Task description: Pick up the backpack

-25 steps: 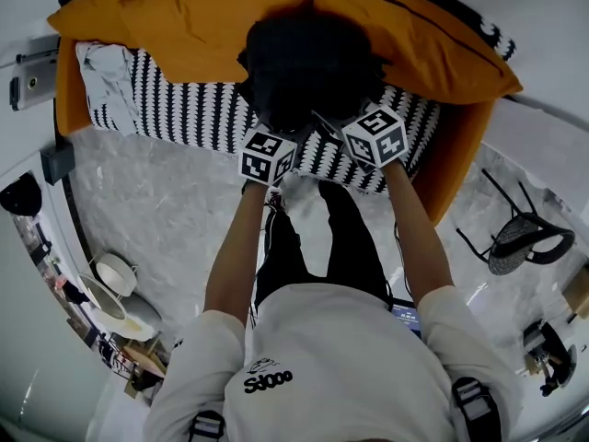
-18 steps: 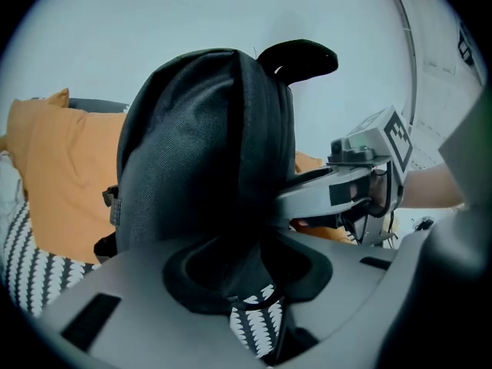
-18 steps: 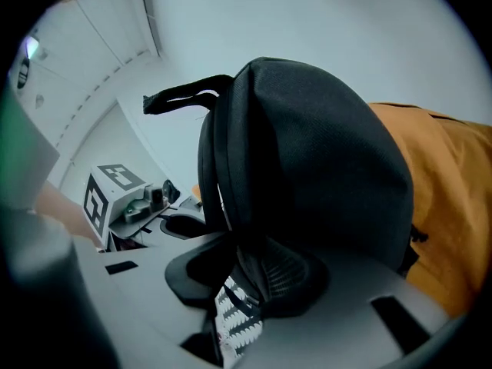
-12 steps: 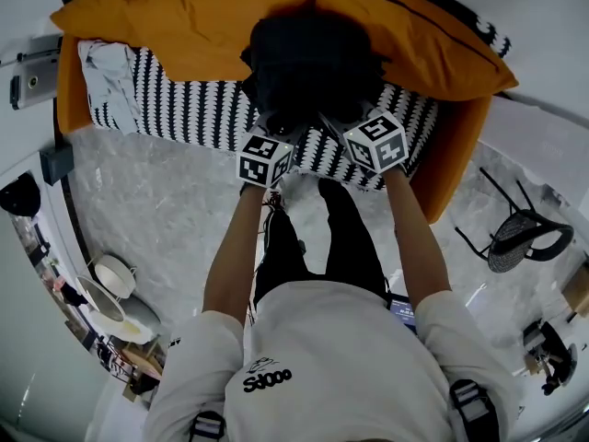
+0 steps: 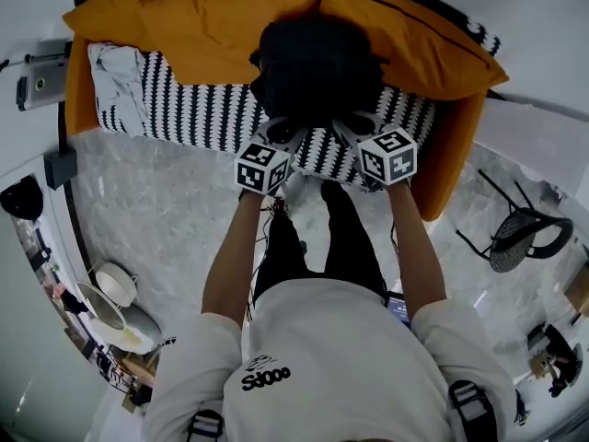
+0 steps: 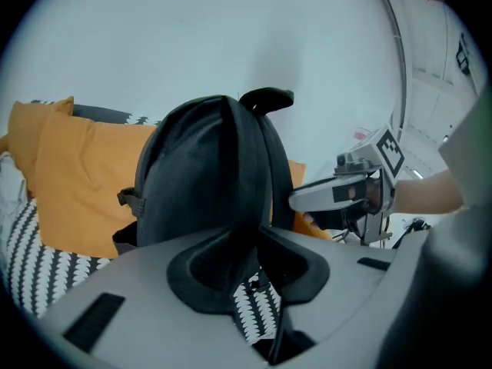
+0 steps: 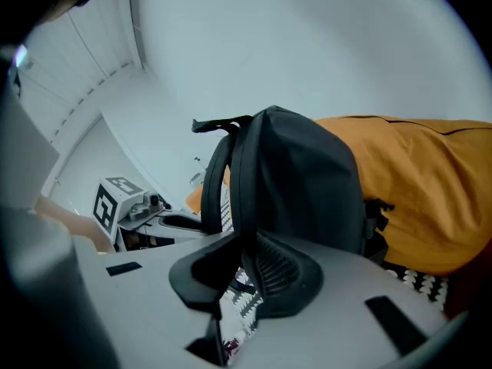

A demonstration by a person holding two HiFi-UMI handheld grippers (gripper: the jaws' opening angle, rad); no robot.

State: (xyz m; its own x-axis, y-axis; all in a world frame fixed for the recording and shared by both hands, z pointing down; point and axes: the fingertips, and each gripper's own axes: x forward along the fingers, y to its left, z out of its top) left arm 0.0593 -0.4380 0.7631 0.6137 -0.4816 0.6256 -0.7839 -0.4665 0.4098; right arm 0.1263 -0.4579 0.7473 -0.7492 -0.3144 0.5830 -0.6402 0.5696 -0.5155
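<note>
A black backpack (image 5: pixel 317 67) stands upright on the zigzag-patterned bed (image 5: pixel 198 113), leaning against orange pillows (image 5: pixel 221 21). My left gripper (image 5: pixel 281 134) is at its lower left; the jaws are closing and the pads pinch a black shoulder strap (image 6: pixel 244 206). My right gripper (image 5: pixel 347 129) is at its lower right, jaws also closing, with the other strap (image 7: pixel 244 229) squeezed between its pads. In the left gripper view the backpack (image 6: pixel 204 175) fills the middle, with the right gripper (image 6: pixel 338 194) beside it. In the right gripper view the left gripper (image 7: pixel 154 217) shows left of the backpack (image 7: pixel 304 171).
A crumpled white cloth (image 5: pixel 115 67) lies on the bed's left end. An orange blanket hangs over the bed's right end (image 5: pixel 456 150). A black chair (image 5: pixel 525 238) stands on the marble floor at the right. The person's legs (image 5: pixel 317 238) are close to the bed's front edge.
Both grippers' jaws have closed from wide onto the backpack's straps. Both hands have drawn back toward the person and risen a little.
</note>
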